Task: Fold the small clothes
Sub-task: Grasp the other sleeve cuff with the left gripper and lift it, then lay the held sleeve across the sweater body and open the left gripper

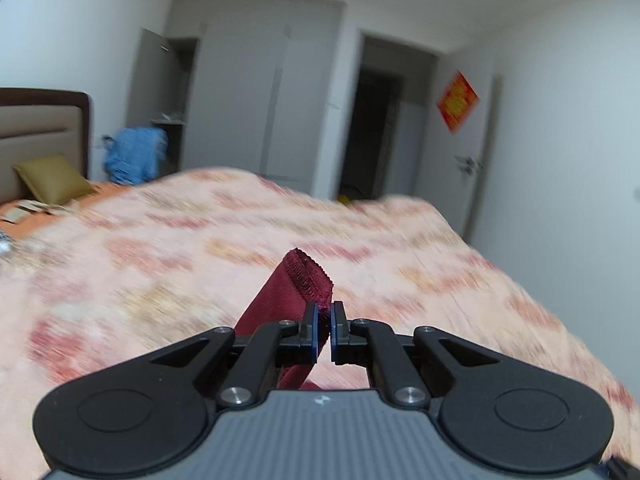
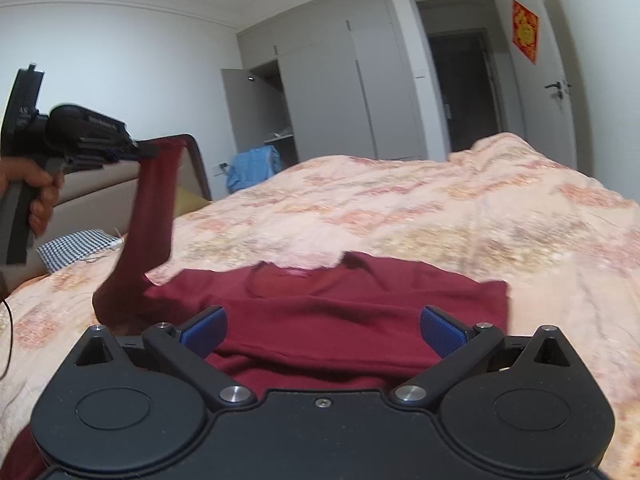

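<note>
Maroon knit, soft and light, is what I am folding: the shirt (image 2: 320,308) lies spread on the floral bedspread (image 2: 460,216), neckline toward twelve o'clock from my right gripper (image 2: 322,332). That gripper hangs just over the shirt's body with its blue pads spread wide and nothing between them. My left gripper (image 1: 325,322) has its pads pressed together on the hemmed cuff of one sleeve (image 1: 308,276), and in the right wrist view the sleeve rises in a limp band toward ten o'clock. I judge the cloth will drape and sag wherever it is unsupported, and stretch if pulled, so the stitched hems and the shoulder seams are the sound places to pinch, not the loose middle. As for containers, the grey wardrobe (image 2: 320,92) at twelve o'clock has one door open; something small sits on its shelf, too blurred to tell.
</note>
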Demonstrator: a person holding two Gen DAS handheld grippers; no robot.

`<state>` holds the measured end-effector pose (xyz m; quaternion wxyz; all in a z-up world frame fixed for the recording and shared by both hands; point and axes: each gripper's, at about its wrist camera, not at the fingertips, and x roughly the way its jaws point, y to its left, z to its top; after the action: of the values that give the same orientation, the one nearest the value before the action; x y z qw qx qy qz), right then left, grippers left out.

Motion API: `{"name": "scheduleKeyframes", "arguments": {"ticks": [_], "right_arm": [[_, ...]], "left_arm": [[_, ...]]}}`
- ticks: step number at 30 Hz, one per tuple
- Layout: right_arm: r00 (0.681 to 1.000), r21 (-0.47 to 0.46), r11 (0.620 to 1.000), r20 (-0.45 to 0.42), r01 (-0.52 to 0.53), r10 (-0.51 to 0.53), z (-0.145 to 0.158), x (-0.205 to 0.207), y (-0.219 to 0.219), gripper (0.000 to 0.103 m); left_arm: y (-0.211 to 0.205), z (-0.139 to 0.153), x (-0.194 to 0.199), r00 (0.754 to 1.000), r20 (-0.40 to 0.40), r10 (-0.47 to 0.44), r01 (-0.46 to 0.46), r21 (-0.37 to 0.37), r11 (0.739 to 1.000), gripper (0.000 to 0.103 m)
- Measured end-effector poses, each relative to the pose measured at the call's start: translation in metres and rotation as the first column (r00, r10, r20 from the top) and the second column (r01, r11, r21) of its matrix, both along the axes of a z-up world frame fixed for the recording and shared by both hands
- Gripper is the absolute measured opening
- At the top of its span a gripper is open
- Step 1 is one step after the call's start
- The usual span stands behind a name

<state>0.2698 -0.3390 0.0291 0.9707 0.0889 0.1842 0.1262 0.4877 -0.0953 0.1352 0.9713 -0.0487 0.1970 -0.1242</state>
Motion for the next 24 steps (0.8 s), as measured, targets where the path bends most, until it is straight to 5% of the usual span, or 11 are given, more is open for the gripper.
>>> {"name": "scheduleKeyframes", "arguments": {"ticks": [9, 14, 15, 19, 24], "right_arm": [[0.996, 0.015, 0.998, -0.068, 0.056, -0.055, -0.028, -0.009, -0.030, 0.102], [0.994, 0.022, 0.998, -0.093, 0.066, -0.064, -0.039, -0.008, -0.034, 0.102], [0.993, 0.025, 0.997, -0.097, 0.067, -0.064, -0.041, -0.008, -0.034, 0.102], [0.992, 0.033, 0.997, -0.107, 0.067, -0.063, -0.044, -0.004, -0.031, 0.102], [0.993, 0.023, 0.998, -0.104, 0.064, -0.061, -0.043, 0.000, -0.023, 0.102]], "left_arm": [[-0.073, -0.106, 0.000, 0.974, -0.187, -0.124, 0.133, 0.033, 0.991, 0.006], [-0.080, -0.133, 0.001, 0.951, -0.251, -0.180, 0.186, 0.002, 0.982, 0.008], [-0.077, -0.134, 0.001, 0.948, -0.258, -0.188, 0.192, -0.011, 0.981, 0.013], [-0.067, -0.138, -0.001, 0.934, -0.271, -0.232, 0.220, -0.074, 0.973, 0.057], [-0.050, -0.134, -0.010, 0.935, -0.265, -0.236, 0.218, -0.094, 0.971, 0.075]]}}
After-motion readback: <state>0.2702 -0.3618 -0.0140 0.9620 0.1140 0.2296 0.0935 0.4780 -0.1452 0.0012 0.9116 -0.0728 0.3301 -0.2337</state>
